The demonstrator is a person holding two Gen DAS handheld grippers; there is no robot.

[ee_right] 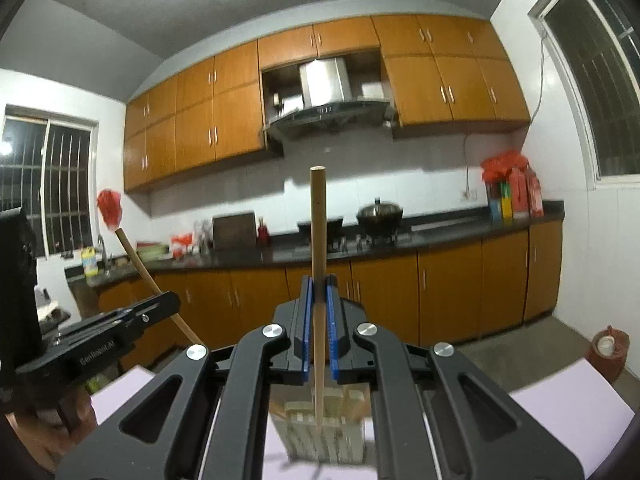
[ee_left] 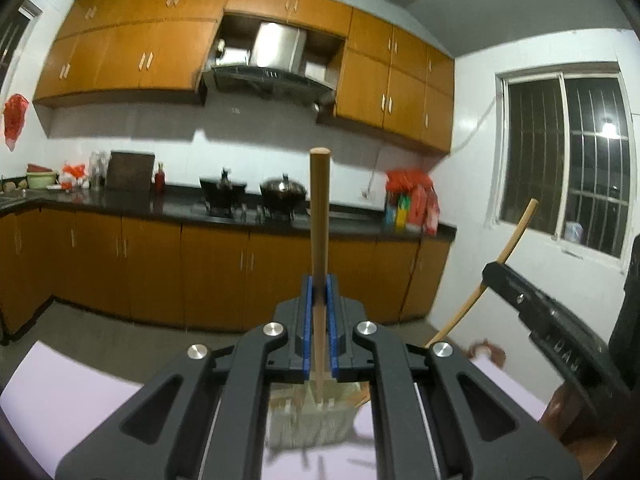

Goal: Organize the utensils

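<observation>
While each chopstick is clamped upright, one in the left gripper (ee_left: 319, 284) and one in the right gripper (ee_right: 319, 286), the holder (ee_right: 326, 428) below is blurred and half hidden.

Both tools point about level — left tool (ee_left: 319, 292) and right tool (ee_right: 319, 292) clamped shut.

Two upright wooden chopsticks (ee_left: 319, 216) (ee_right: 318, 240), each clamped.

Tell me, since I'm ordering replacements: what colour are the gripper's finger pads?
Blue pads, clearest in the right wrist view, clamped on a wooden chopstick.
</observation>
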